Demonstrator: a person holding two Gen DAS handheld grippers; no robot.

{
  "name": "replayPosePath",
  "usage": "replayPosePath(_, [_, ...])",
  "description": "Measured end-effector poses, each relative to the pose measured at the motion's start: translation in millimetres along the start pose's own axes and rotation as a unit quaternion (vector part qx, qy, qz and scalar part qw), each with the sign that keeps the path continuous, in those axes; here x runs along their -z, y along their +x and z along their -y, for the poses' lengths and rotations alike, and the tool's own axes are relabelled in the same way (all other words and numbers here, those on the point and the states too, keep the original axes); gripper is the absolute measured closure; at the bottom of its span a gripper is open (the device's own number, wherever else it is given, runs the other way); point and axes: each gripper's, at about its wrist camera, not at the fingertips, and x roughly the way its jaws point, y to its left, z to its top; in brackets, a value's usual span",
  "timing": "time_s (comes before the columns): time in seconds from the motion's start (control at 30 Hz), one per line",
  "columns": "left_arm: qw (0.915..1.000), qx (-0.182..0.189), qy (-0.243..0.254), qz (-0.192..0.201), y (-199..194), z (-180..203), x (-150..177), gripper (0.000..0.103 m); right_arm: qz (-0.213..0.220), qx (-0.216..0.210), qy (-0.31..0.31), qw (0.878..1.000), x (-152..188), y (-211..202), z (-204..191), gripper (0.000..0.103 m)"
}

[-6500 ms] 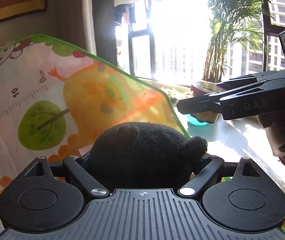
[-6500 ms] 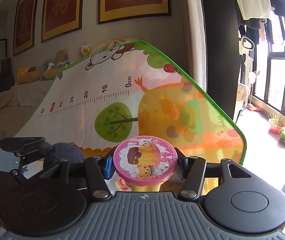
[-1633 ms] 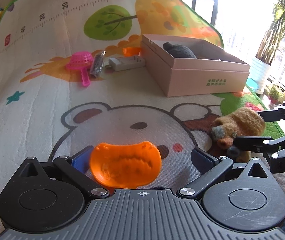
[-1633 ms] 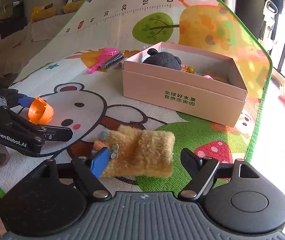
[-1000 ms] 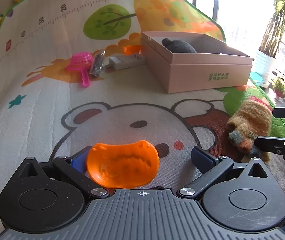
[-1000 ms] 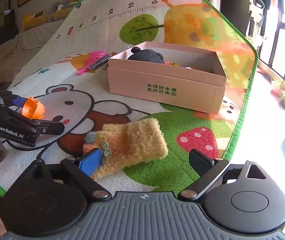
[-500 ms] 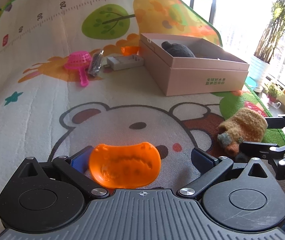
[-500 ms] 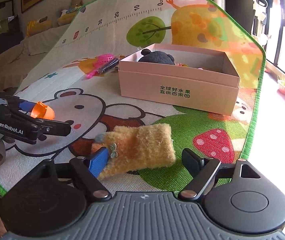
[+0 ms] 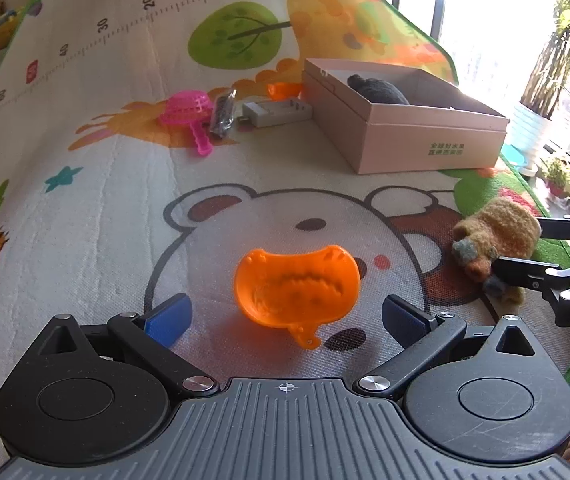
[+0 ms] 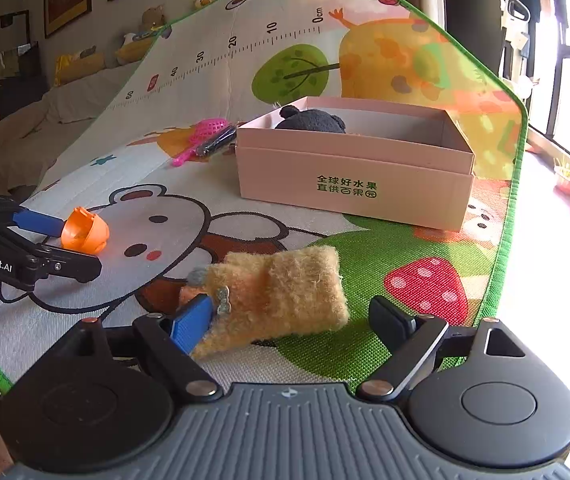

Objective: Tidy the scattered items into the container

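Observation:
An orange plastic scoop (image 9: 297,289) lies on the play mat between the fingers of my open left gripper (image 9: 285,316); it also shows in the right wrist view (image 10: 84,232). A tan fuzzy plush (image 10: 275,290) lies on the mat between the fingers of my open right gripper (image 10: 291,322); the blue left pad touches it. It also shows in the left wrist view (image 9: 493,236). The pink cardboard box (image 10: 355,178) stands further back, open, with a dark plush (image 10: 311,120) inside. The box also shows in the left wrist view (image 9: 405,128).
A pink toy sieve (image 9: 187,114), a black packet (image 9: 223,114), a white block (image 9: 277,112) and an orange piece (image 9: 285,89) lie left of the box. The mat's green edge (image 10: 505,216) runs at the right, with bare floor and potted plants beyond.
Both grippers have dropped off their earlier loads; the dark plush now sits in the box. Over the last half second the left gripper has pulled back slightly from the orange scoop.

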Motion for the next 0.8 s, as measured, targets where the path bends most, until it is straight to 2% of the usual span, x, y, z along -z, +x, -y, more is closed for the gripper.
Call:
replayPosePath(0.13, [0.9997,-0.021,0.012,0.0,-2.4,-5.8,-0.1,0.0,-0.001,0.001,0.0,1.0,-0.2,0.4,0.1,0.015])
replayPosePath(0.33, [0.9967,-0.072,0.034,0.017,-11.2,-21.1,-5.2,0.0,-0.001,0.001,0.0,1.0,-0.3,0.8,0.2,0.014])
replayPosePath(0.5, [0.999,-0.016,0.028,0.032,-19.7,-20.1,-11.8,0.0,-0.001,0.002,0.0,1.0,-0.2,1.0,0.4,0.013])
replayPosePath(0.73, [0.9986,-0.002,0.049,0.017,3.7,-8.1,-9.7,0.001,-0.002,0.003,-0.002,1.0,-0.5,1.7,0.9,0.012])
replayPosePath(0.77, [0.9988,0.002,0.046,0.016,5.8,-8.8,-9.3,0.005,-0.003,0.004,-0.002,1.0,-0.7,2.0,0.9,0.011])
replayPosePath(0.8, [0.999,0.005,0.041,0.016,7.1,-9.4,-9.4,0.019,-0.004,0.005,-0.003,1.0,-1.0,2.3,0.9,0.011])
